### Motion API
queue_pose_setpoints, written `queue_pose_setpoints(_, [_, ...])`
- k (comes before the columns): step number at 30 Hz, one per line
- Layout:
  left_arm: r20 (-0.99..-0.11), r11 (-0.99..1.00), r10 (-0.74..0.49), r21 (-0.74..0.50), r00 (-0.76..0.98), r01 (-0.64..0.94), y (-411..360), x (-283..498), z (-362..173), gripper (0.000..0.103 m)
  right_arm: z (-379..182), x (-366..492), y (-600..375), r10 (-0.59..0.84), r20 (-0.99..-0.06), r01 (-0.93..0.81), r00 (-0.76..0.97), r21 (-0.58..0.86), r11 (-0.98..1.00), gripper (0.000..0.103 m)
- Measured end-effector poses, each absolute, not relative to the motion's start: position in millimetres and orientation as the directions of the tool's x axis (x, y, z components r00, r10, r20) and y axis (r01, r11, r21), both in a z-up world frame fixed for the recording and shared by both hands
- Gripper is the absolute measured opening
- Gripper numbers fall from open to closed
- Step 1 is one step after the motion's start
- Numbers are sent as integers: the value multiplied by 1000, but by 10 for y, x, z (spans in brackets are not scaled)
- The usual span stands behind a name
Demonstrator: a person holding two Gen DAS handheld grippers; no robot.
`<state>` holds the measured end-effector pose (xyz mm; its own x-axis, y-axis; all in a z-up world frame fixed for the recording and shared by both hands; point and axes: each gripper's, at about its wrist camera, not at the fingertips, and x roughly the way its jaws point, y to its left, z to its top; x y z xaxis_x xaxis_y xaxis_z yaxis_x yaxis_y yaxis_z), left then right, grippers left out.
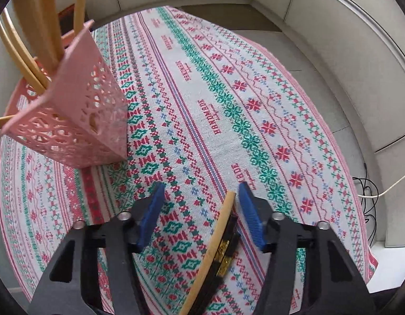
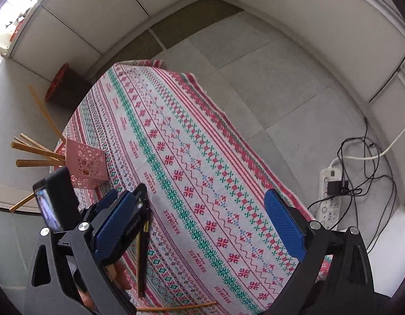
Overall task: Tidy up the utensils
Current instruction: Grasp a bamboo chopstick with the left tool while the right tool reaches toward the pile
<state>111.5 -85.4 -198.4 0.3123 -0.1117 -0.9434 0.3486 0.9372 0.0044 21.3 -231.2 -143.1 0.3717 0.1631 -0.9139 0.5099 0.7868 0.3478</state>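
Left gripper (image 1: 200, 194) over chopsticks (image 1: 214, 252), jaws part-open.
Chopsticks lie flat on the cloth (image 1: 255, 84) between the pads, hard by one pad, not pinched; long axis runs along the fingers. Holder (image 1: 79, 120) upper left. Right gripper (image 2: 205, 210) wide, empty, farther off.

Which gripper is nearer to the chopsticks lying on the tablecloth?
Left. The left gripper straddles the chopsticks, which lie against one blue pad with the jaws part closed. The right gripper hangs open beside it, over bare tablecloth.
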Motion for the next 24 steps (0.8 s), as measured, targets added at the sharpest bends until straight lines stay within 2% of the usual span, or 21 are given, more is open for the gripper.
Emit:
queue_pose_setpoints(1, [-942,935,-101,20,319,353,-854,1116,-2008,42,-1447,217,-2303,171,-915,509,366,351,786,96])
queue_pose_setpoints(3, [-942,931,-86,41,324,364,-869,1109,-2012,24,-1469,229,-2276,172,-916,506,361,348,790,96])
queue_pose_setpoints(6, [-947,939,-99,13,306,343,-746,1123,-1978,9,-1504,255,-2196,164,-922,499,352,333,800,96])
queue_pose_setpoints(14, [-948,945,-82,24,308,325,-274,951,-1797,7,-1816,353,-1646,173,-946,424,273,280,861,95])
queue_pose_setpoints(20, [-930,952,-100,13,353,305,87,823,-1484,7,-2071,485,-1245,176,-962,358,210,244,901,68])
queue_pose_setpoints(22, [-924,952,-109,9,368,305,160,779,-1403,7,-2161,520,-1187,169,-968,360,183,226,905,55])
queue_pose_setpoints(24, [-919,951,-115,8,377,311,214,737,-1348,7,-2242,532,-1163,177,-972,367,156,223,903,49])
